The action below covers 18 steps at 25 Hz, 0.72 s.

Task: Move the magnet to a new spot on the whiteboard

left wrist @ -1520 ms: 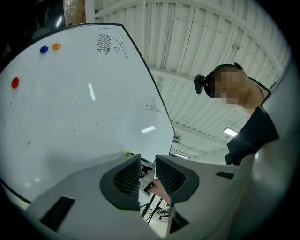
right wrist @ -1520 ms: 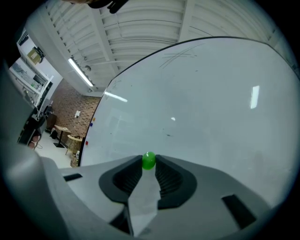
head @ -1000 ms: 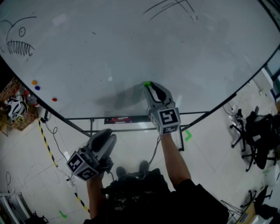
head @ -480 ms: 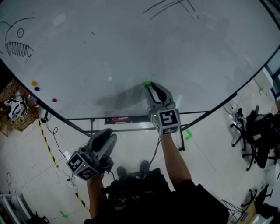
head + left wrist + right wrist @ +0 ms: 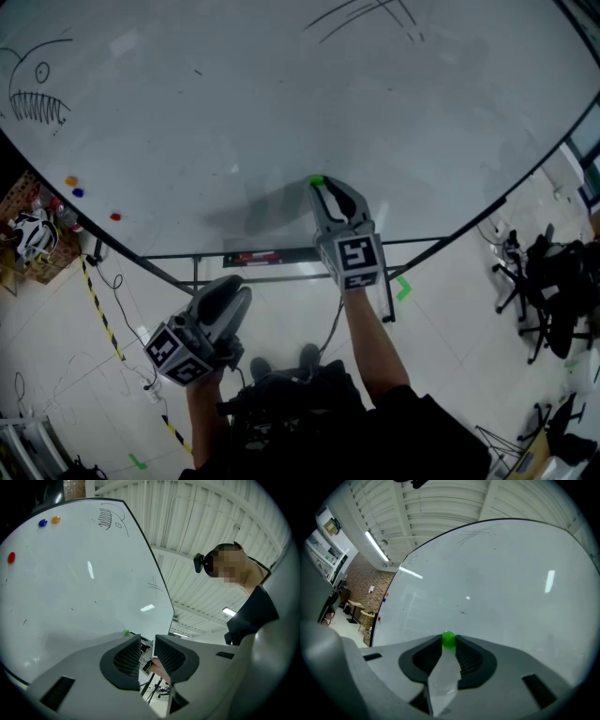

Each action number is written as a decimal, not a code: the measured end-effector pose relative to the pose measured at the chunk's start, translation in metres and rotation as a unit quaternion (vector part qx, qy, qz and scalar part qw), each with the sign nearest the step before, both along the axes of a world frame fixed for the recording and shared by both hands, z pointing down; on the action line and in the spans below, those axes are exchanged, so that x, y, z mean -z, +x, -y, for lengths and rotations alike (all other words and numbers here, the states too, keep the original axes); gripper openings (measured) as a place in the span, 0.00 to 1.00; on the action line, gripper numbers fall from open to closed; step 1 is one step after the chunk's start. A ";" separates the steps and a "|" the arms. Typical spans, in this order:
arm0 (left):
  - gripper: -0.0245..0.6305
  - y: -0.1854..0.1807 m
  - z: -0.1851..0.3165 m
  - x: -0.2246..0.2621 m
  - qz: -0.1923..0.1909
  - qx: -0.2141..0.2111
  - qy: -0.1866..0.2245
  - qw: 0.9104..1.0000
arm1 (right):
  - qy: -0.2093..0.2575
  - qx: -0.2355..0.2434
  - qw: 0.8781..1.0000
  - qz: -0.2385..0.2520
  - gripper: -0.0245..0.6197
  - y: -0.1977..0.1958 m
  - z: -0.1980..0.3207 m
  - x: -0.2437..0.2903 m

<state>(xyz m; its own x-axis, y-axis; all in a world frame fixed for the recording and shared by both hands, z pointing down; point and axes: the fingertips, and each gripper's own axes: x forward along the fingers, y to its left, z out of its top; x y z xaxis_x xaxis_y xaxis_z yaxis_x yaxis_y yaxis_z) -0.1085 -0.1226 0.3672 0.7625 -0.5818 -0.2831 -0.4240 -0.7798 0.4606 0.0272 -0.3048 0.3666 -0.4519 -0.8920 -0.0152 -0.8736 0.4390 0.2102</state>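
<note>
At the far left of the head view, a black marker sketch of a toothy fish (image 5: pixel 36 92) is sitting on the large white whiteboard (image 5: pixel 281 84). Below it, a small orange magnet (image 5: pixel 71 181), a small blue magnet (image 5: pixel 78 192) and a small red magnet (image 5: pixel 115 217) are clinging near the board's lower left edge.

Lower left of centre, the grey left gripper (image 5: pixel 232 284) is hanging below the board's bottom edge in the frame. Its jaws are standing released, with a narrow gap and nothing between them.

Just right of centre, the grey right gripper (image 5: pixel 318 186) is pointing its tips at the whiteboard's lower middle. The small round green magnet (image 5: pixel 316 180) is sitting there on the board, between the fingertips. The jaws have just been opening, yet in the right gripper view both tips are lying against the magnet's sides, grasping it with no gap showing.

At the far right, black office chairs (image 5: pixel 548 281) are standing on the pale floor (image 5: pixel 441 309).
</note>
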 end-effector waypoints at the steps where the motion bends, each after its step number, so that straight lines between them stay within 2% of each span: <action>1: 0.19 0.000 0.000 0.001 0.000 -0.001 0.000 1.000 | 0.001 -0.004 1.000 -0.007 0.22 0.000 0.000 0.001; 8: 0.19 0.000 -0.001 0.003 -0.001 -0.001 0.002 1.000 | -0.001 -0.031 0.999 -0.034 0.24 0.002 -0.001 0.002; 13: 0.19 0.001 -0.002 0.002 0.000 -0.005 0.001 1.000 | 0.000 -0.036 0.999 -0.005 0.24 0.004 -0.003 0.002; 18: 0.19 0.003 -0.002 0.002 0.004 -0.009 0.001 1.000 | 0.002 -0.030 0.999 -0.012 0.24 0.002 -0.008 0.003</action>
<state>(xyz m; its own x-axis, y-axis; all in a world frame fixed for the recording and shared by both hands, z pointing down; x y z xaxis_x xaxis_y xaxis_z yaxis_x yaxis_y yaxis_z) -0.1057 -0.1211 0.3653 0.7750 -0.5671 -0.2787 -0.4131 -0.7884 0.4558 0.0292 -0.2969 0.3640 -0.3979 -0.9174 -0.0084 -0.8932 0.3853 0.2319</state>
